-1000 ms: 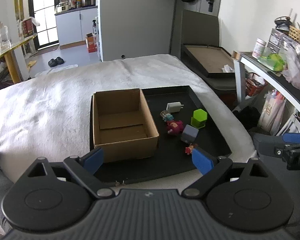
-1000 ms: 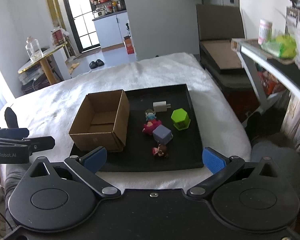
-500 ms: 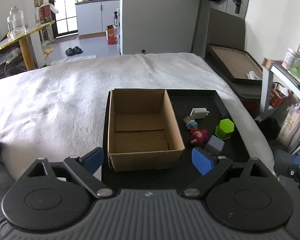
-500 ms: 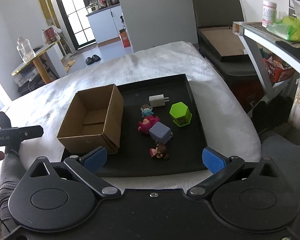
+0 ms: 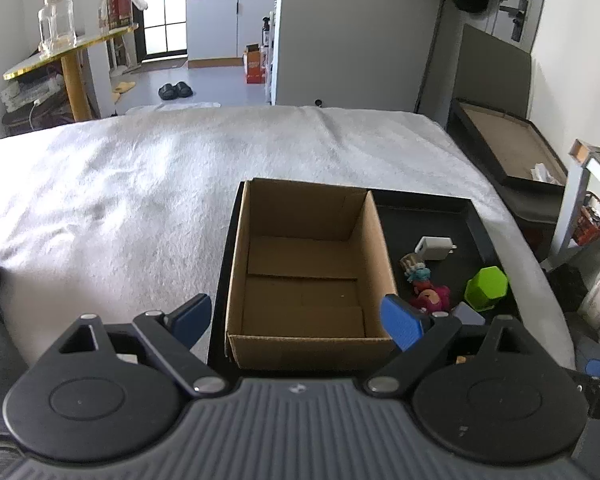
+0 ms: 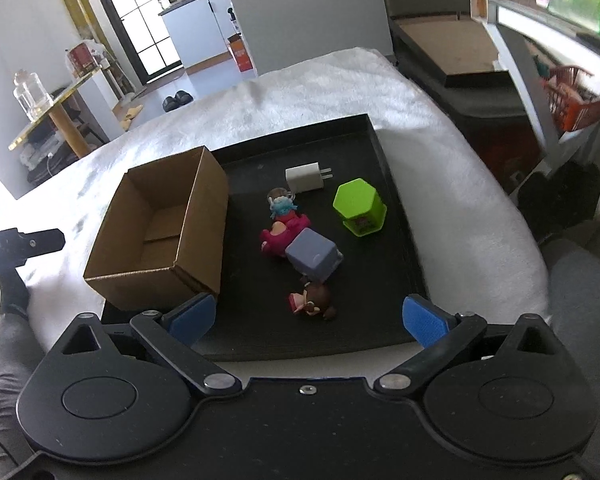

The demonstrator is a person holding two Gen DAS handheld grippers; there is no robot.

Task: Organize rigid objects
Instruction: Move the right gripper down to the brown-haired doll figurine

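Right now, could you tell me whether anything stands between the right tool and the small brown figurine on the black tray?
Nothing visible does: the open right tool hangs just short of the small brown figurine; the grey-purple cube lies beyond it.

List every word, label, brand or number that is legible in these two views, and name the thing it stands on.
No text can be read with certainty.
Red canister on the yellow side table: label print too blurred.
Orange carton on the floor: markings too small.
Green hexagonal box: sticker at its base, unreadable.
Left gripper body, seen from the right wrist: white lettering, cut off and blurred.
White charger, cardboard box, right gripper: no text seen.
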